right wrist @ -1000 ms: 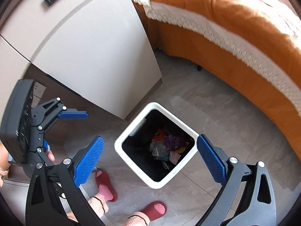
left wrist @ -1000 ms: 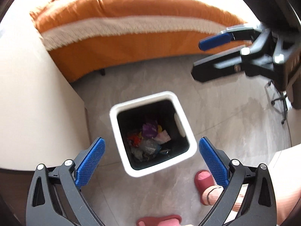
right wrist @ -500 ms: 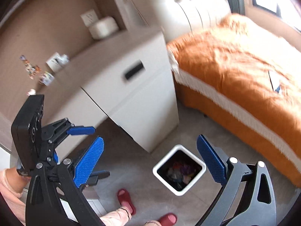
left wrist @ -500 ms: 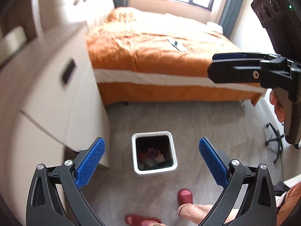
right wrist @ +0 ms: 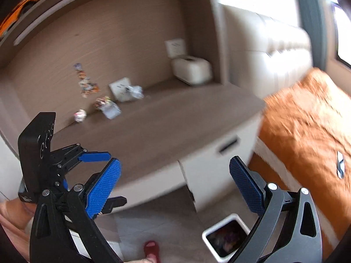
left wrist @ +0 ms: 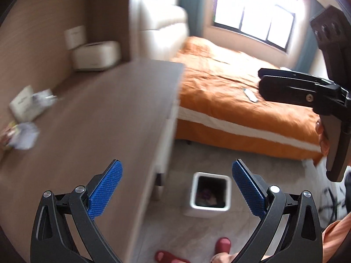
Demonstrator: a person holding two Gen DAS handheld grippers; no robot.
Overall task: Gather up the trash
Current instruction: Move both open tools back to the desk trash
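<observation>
Brown wood-grain desk top (right wrist: 158,131) is the landmark: the litter lies along its back edge, against the wall. A clear crumpled plastic wrapper (right wrist: 136,92) rests beside a white card, a pale crumpled packet (right wrist: 110,110) sits just nearer, and a small balled scrap of paper (right wrist: 80,115) lies to their left; blur hides finer detail. Below the desk's front corner, on the grey floor, stands the white square waste bin (left wrist: 210,194), already holding coloured rubbish. The left gripper (left wrist: 175,188) hangs over the desk's front edge with its blue-padded jaws spread wide and nothing between them. The right gripper (right wrist: 174,186) is likewise wide apart and empty, aimed toward the desk. Both seem raised for a reach to the wrappers, probably the next pickup, with the bin near for dropping.
</observation>
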